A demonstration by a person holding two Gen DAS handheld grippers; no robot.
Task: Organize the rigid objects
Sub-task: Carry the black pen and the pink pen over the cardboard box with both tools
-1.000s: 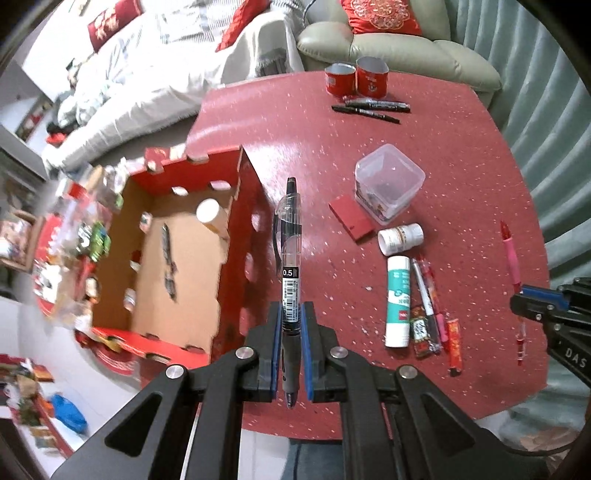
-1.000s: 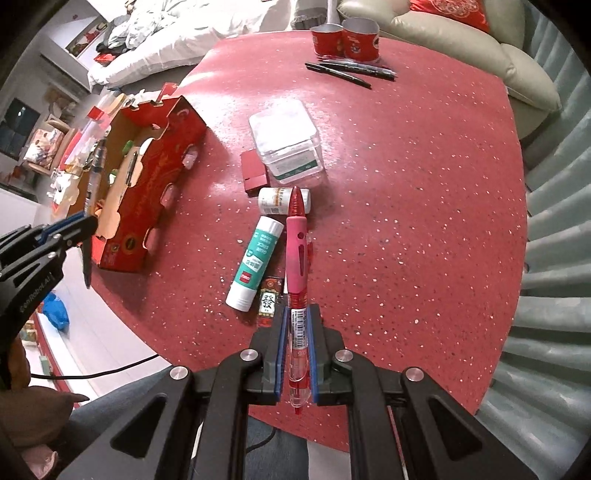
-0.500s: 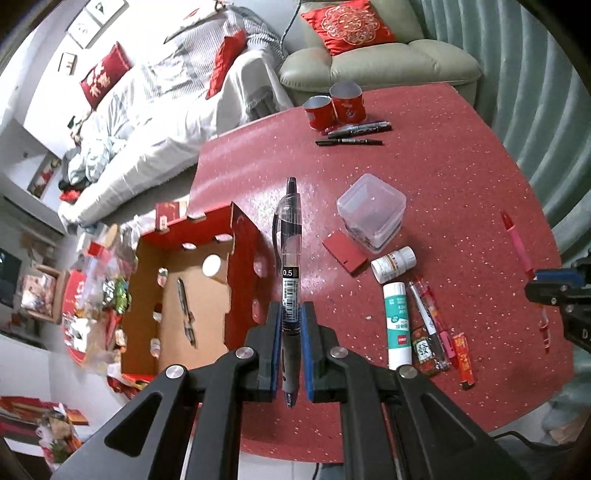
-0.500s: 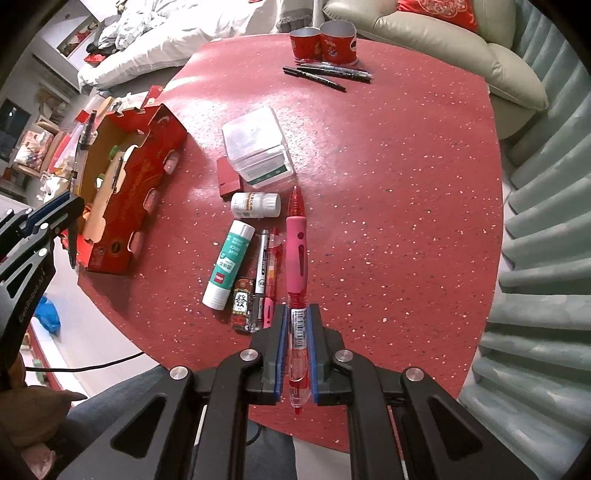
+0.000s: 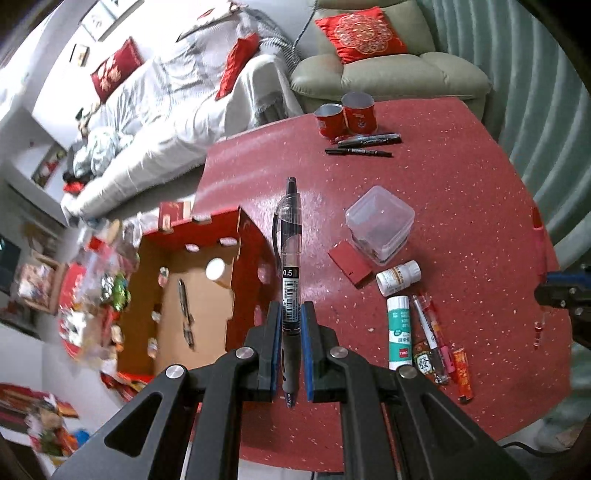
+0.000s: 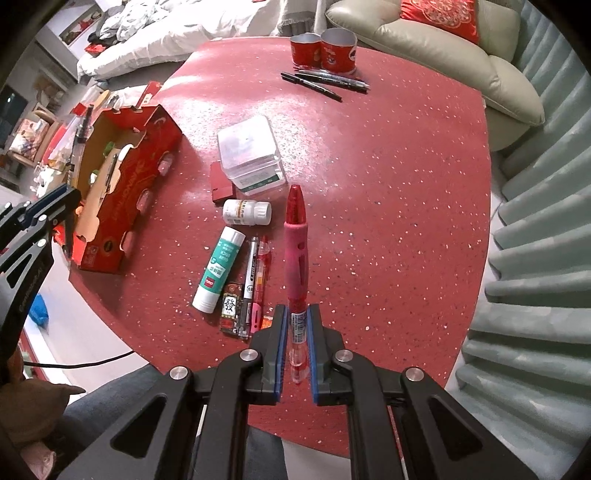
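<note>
Round red speckled tabletop [image 5: 461, 206] filling the centre. Beige leather armchair [image 5: 391, 77] with a red embroidered cushion [image 5: 364, 33] at the top. White-draped sofa [image 5: 159, 103] with red pillows at upper left. Pale green pleated curtain [image 5: 532, 85] along the right edge. Framed pictures on the white wall [image 5: 44, 48], upper left.

On the bench [image 5: 461, 184], the open box [image 5: 192, 295] sits at frame left with a pen [image 5: 184, 310] in it, the lidded tub [image 5: 380, 225] at centre, two cans [image 5: 347, 118] at the top behind two markers [image 5: 365, 146], and a glue stick [image 5: 399, 338] lower right below a pill bottle [image 5: 399, 277].
</note>
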